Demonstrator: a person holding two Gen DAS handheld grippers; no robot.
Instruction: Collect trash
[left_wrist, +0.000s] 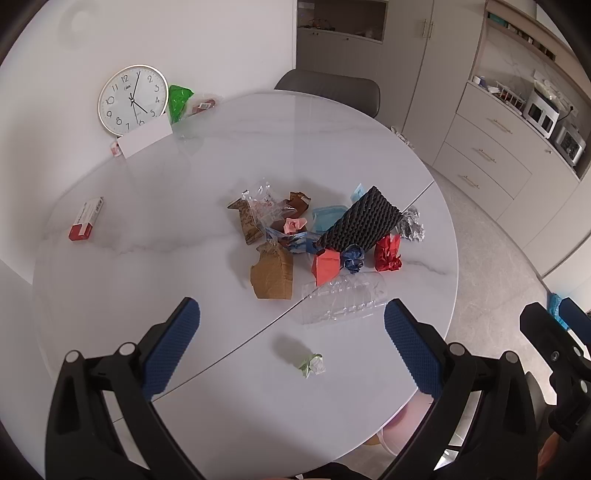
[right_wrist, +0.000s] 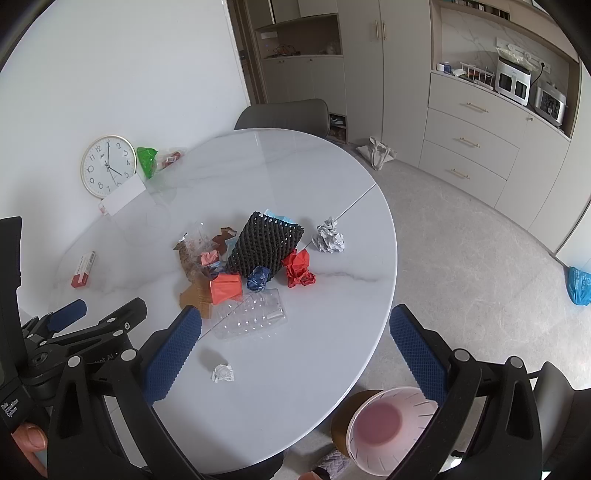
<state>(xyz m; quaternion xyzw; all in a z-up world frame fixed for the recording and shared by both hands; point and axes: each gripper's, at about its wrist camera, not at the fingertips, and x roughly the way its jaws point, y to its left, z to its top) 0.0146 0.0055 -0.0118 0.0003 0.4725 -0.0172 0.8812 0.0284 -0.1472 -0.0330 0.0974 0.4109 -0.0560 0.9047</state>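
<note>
Left claw (left_wrist: 291, 343) and right claw (right_wrist: 295, 350) both spread wide, empty, above bench (left_wrist: 184, 221). Small crumpled paper (left_wrist: 312, 364) between left pads; trash pile (left_wrist: 314, 236) beyond.

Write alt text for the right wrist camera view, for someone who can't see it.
The open right gripper hovers over a round white table above a small crumpled paper ball, with a heap of trash beyond: a clear plastic bottle, black foam mesh and red paper. A pink bin stands on the floor below the table edge.
</note>
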